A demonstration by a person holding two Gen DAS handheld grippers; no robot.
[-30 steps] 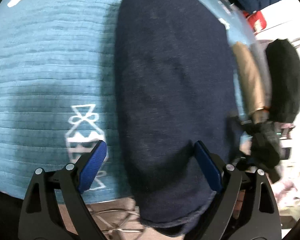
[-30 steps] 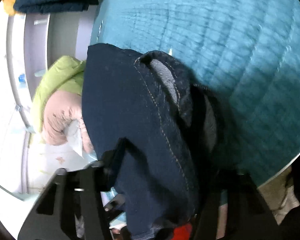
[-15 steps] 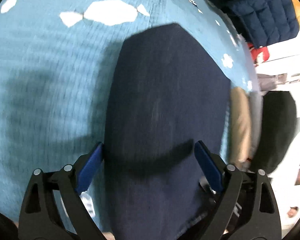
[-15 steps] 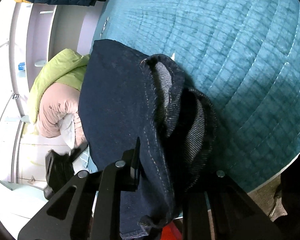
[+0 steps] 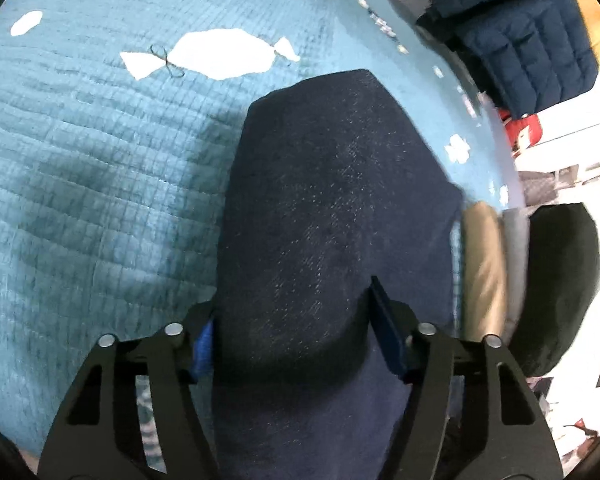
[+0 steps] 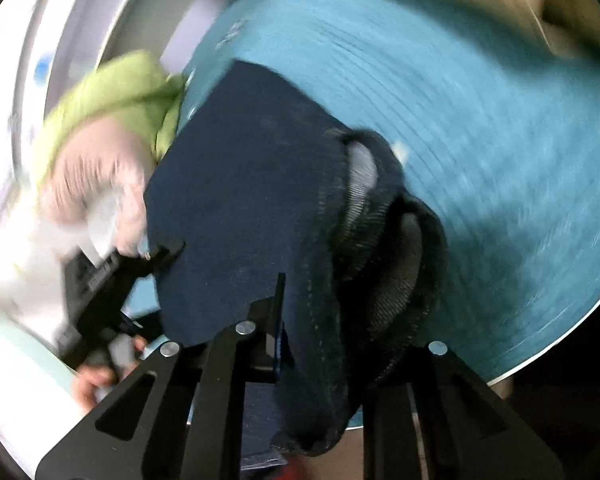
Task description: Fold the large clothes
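Dark navy jeans [image 5: 332, 216] lie lengthwise on a teal quilted bedspread [image 5: 92, 184]. My left gripper [image 5: 296, 324] is shut on the near end of the jeans, with the cloth bunched between its blue pads. In the right wrist view the jeans [image 6: 244, 200] show their waistband, rolled open to the pale lining. My right gripper [image 6: 332, 320] is shut on that waistband edge. The left gripper [image 6: 112, 280] shows at the left of that view, holding the far side of the cloth.
A folded navy puffer jacket [image 5: 524, 44] lies at the bed's far right corner. Tan and black bundles [image 5: 556, 280] sit at the right edge. A lime and pink pile [image 6: 108, 128] lies off the bed. The bed edge [image 6: 540, 344] runs close by.
The left gripper has closed from open onto the jeans and moved forward along them. The right gripper has narrowed on the waistband and swung, so its view is blurred.
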